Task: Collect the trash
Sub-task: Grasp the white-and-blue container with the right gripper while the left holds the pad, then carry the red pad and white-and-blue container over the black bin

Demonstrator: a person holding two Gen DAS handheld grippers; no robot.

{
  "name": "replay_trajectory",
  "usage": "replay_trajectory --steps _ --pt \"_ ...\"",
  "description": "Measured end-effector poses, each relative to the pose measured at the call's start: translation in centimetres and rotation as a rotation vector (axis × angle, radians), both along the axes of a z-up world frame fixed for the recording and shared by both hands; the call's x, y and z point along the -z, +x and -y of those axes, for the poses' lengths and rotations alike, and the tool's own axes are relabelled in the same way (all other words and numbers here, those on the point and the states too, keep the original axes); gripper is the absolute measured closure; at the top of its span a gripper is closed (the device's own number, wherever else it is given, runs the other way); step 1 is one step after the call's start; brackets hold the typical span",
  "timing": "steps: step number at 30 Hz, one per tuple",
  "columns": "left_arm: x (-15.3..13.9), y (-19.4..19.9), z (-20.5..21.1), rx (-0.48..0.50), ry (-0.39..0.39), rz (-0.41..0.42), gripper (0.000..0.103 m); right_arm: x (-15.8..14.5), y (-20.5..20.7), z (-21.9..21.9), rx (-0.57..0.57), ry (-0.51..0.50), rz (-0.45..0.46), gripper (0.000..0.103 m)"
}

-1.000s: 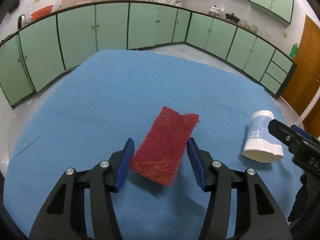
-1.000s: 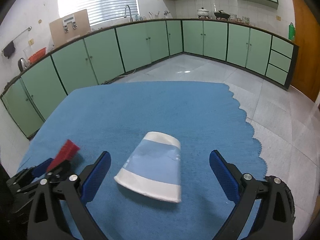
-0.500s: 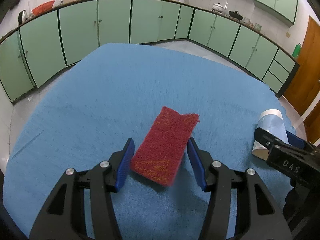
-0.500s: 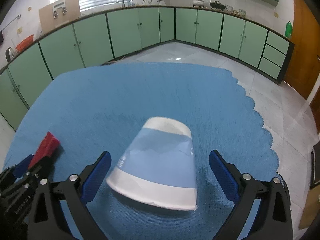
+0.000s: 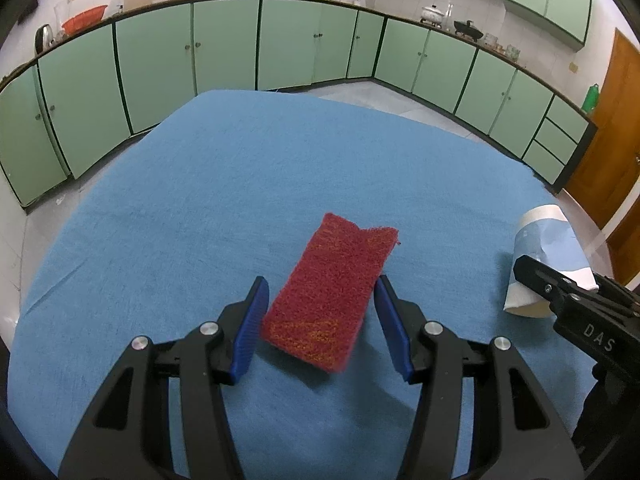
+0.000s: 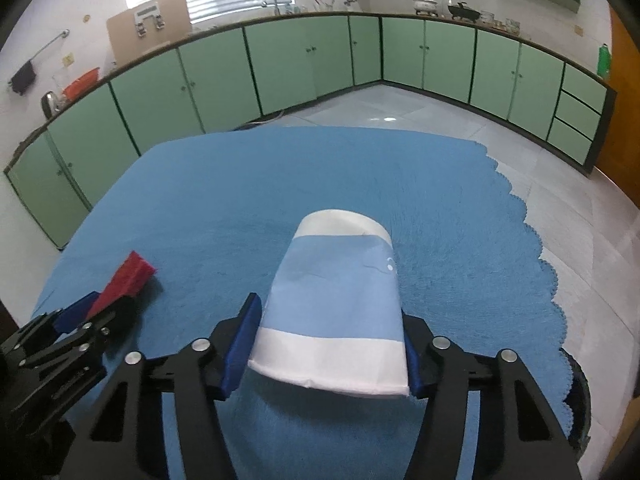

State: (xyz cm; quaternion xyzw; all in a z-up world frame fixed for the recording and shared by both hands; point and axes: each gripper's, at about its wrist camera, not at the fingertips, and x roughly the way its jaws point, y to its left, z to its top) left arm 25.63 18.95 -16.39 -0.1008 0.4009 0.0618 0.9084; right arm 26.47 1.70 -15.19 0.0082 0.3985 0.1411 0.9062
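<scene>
On the blue cloth [image 5: 168, 216] covering the counter, two bits of trash lie well apart

Left tongs [image 5: 320, 320]: blue pads either side of a red scouring pad [image 5: 334, 288]. Right pad at the red edge, left pad close on the other side; whether either truly presses I cannot tell. Jaws at a middling width. Near end of the scouring pad looks raised off the cloth with a shadow under it, far end pointing toward the far edge of the counter. Seen from the right wrist view, the same red scouring pad [image 6: 128, 280] juts out of the left tongs [image 6: 86, 312] near the left edge of the counter

Right tongs [image 6: 328, 344]: jaws closing around a paper cup [image 6: 340, 300], pale blue with white bands, lying on its side. Both blue pads sit against the cup's wide mouth end, and the rim there looks flattened. Cup base points away toward the far edge. Cup sits toward the right side of the counter, short of the scalloped edge of the cloth

From the left wrist view, the paper cup [image 5: 548, 240] shows at the right edge of the counter with the black frame of the right tongs [image 5: 556, 288] across it

Beyond: green cabinets [image 6: 280, 68] along the walls, pale tiled floor [image 6: 400, 112]
</scene>
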Motion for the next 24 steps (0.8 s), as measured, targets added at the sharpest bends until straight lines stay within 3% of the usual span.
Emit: replay_trajectory --steps 13,24 --pt "-3.4 -1.9 3.5 0.045 -0.005 0.067 0.051 -4.6 -4.0 3.6 -0.026 0.031 0.080 0.044" --pt "-6.6 -4.4 8.9 0.105 0.015 0.134 0.050 -8.1 -7.6 7.3 -0.026 0.059 0.152 0.044"
